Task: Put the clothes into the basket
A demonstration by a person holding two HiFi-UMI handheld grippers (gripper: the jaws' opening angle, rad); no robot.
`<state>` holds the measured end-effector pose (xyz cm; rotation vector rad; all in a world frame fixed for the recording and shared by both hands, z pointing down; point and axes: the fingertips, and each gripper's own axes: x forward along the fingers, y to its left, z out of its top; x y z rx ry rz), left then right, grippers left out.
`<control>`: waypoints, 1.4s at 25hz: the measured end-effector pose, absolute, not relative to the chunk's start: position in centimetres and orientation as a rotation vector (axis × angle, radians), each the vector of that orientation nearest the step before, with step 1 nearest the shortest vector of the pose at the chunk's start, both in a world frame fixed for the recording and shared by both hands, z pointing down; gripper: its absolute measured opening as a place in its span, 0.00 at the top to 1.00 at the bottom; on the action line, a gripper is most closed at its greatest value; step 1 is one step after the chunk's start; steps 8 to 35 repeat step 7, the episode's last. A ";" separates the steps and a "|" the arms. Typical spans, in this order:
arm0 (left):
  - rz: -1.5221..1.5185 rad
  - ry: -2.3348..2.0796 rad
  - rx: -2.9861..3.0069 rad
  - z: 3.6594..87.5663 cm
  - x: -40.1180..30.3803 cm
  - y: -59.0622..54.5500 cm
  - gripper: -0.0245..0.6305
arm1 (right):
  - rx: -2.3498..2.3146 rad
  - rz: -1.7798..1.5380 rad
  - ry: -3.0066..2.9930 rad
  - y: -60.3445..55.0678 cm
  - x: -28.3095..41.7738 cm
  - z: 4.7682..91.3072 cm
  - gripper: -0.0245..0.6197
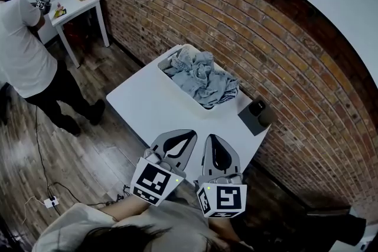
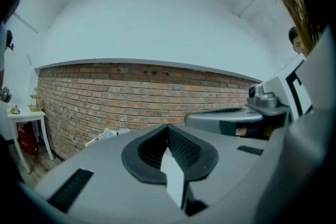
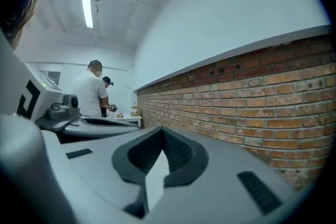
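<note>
Head view: both tongs sit at the near table edge, side by side, tips aimed at the brick wall. Left tongs closed, nothing between the jaws; confirmed in left gripper view. Right tongs likewise closed and empty, confirmed in right gripper view.

Clothes: a grey-blue heap already inside the basket. No loose garment is visible on the table.

Key relation: the basket lies straight ahead of both tongs, across the table by the wall, well apart from the tips. Its long axis runs parallel to the wall. Neither tongs is clearly nearer. Judgement: nothing is left to load.

Dark box at the right table corner, beside the basket.

Writing: none legible. Only square markers on the tong cubes; the mark on the box is too small to read.
</note>
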<state>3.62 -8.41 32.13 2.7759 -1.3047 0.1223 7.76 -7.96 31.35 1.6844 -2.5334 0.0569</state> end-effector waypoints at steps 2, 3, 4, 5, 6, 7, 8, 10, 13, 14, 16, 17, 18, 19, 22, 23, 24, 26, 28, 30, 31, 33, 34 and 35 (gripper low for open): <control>0.124 -1.308 2.778 32.3 4.0 -8.2 0.95 | 1.675 0.050 -2.534 -7.8 8.1 31.4 0.95; 0.123 -1.306 2.777 32.4 4.2 -8.1 0.95 | 1.671 0.049 -2.534 -7.7 8.2 31.6 0.95; 0.120 -1.306 2.776 32.5 4.3 -8.0 0.95 | 1.666 0.051 -2.534 -7.6 8.3 31.7 0.95; 0.116 -1.307 2.774 32.6 4.4 -7.9 0.95 | 1.661 0.052 -2.533 -7.5 8.4 31.9 0.95; 0.112 -1.309 2.772 32.6 4.5 -7.8 0.95 | 1.655 0.052 -2.534 -7.4 8.5 32.0 0.95; 0.108 -1.311 2.771 32.7 4.6 -7.7 0.95 | 1.650 0.052 -2.534 -7.3 8.6 32.2 0.95; 0.108 -1.311 2.771 32.7 4.6 -7.7 0.95 | 1.650 0.052 -2.534 -7.3 8.6 32.2 0.95; 0.108 -1.311 2.771 32.7 4.6 -7.7 0.95 | 1.650 0.052 -2.534 -7.3 8.6 32.2 0.95; 0.108 -1.311 2.771 32.7 4.6 -7.7 0.95 | 1.650 0.052 -2.534 -7.3 8.6 32.2 0.95; 0.108 -1.311 2.771 32.7 4.6 -7.7 0.95 | 1.650 0.052 -2.534 -7.3 8.6 32.2 0.95; 0.108 -1.311 2.771 32.7 4.6 -7.7 0.95 | 1.650 0.052 -2.534 -7.3 8.6 32.2 0.95; 0.108 -1.311 2.771 32.7 4.6 -7.7 0.95 | 1.650 0.052 -2.534 -7.3 8.6 32.2 0.95; 0.108 -1.311 2.771 32.7 4.6 -7.7 0.95 | 1.650 0.052 -2.534 -7.3 8.6 32.2 0.95; 0.108 -1.311 2.771 32.7 4.6 -7.7 0.95 | 1.650 0.052 -2.534 -7.3 8.6 32.2 0.95; 0.108 -1.311 2.771 32.7 4.6 -7.7 0.95 | 1.650 0.052 -2.534 -7.3 8.6 32.2 0.95; 0.108 -1.311 2.771 32.7 4.6 -7.7 0.95 | 1.650 0.052 -2.534 -7.3 8.6 32.2 0.95; 0.108 -1.311 2.771 32.7 4.6 -7.7 0.95 | 1.650 0.052 -2.534 -7.3 8.6 32.2 0.95; 0.108 -1.311 2.771 32.7 4.6 -7.7 0.95 | 1.650 0.052 -2.534 -7.3 8.6 32.2 0.95; 0.108 -1.311 2.771 32.7 4.6 -7.7 0.95 | 1.650 0.052 -2.534 -7.3 8.6 32.2 0.95; 0.108 -1.311 2.771 32.7 4.6 -7.7 0.95 | 1.650 0.052 -2.534 -7.3 8.6 32.2 0.95; 0.108 -1.311 2.771 32.7 4.6 -7.7 0.95 | 1.650 0.052 -2.534 -7.3 8.6 32.2 0.95; 0.108 -1.311 2.771 32.7 4.6 -7.7 0.95 | 1.650 0.052 -2.534 -7.3 8.6 32.2 0.95; 0.108 -1.311 2.771 32.7 4.6 -7.7 0.95 | 1.650 0.052 -2.534 -7.3 8.6 32.2 0.95; 0.108 -1.311 2.771 32.7 4.6 -7.7 0.95 | 1.650 0.052 -2.534 -7.3 8.6 32.2 0.95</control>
